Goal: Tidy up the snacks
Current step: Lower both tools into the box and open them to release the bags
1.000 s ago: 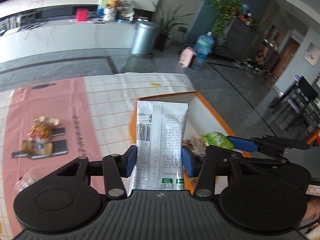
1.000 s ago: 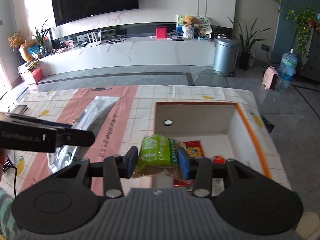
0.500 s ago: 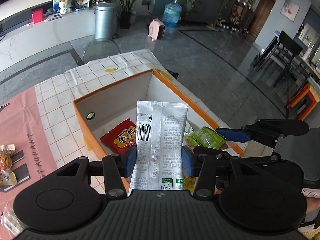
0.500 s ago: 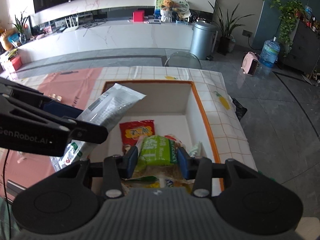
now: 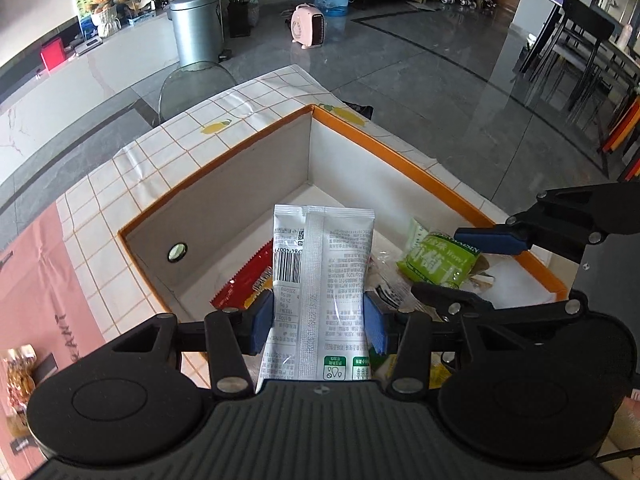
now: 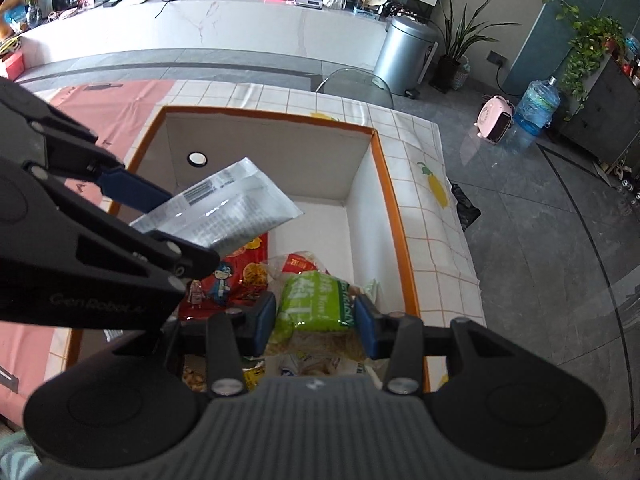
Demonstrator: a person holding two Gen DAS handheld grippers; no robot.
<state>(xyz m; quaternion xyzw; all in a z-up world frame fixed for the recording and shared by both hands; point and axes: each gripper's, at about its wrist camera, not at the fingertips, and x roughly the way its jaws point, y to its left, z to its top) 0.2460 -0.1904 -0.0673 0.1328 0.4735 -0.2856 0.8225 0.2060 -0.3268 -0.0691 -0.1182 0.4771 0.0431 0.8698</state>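
Observation:
My left gripper (image 5: 319,322) is shut on a white snack packet (image 5: 322,280) and holds it over the orange-rimmed white box (image 5: 400,156). It also shows in the right wrist view (image 6: 224,210). My right gripper (image 6: 316,326) is shut on a green snack pack (image 6: 316,300), low inside the box (image 6: 388,184); the pack also shows in the left wrist view (image 5: 438,260). A red snack bag (image 6: 236,276) and other packets lie on the box floor.
The box stands on a table with a checked cloth (image 5: 168,152) and a pink mat (image 5: 40,272). Several small wrapped snacks (image 5: 18,368) lie on the mat at the left. A clear chair (image 6: 356,84) stands beyond the table's far edge.
Both grippers have moved from beside the box to over and into it, each still holding its packet. The green pack is now lower, among the packets in the box.

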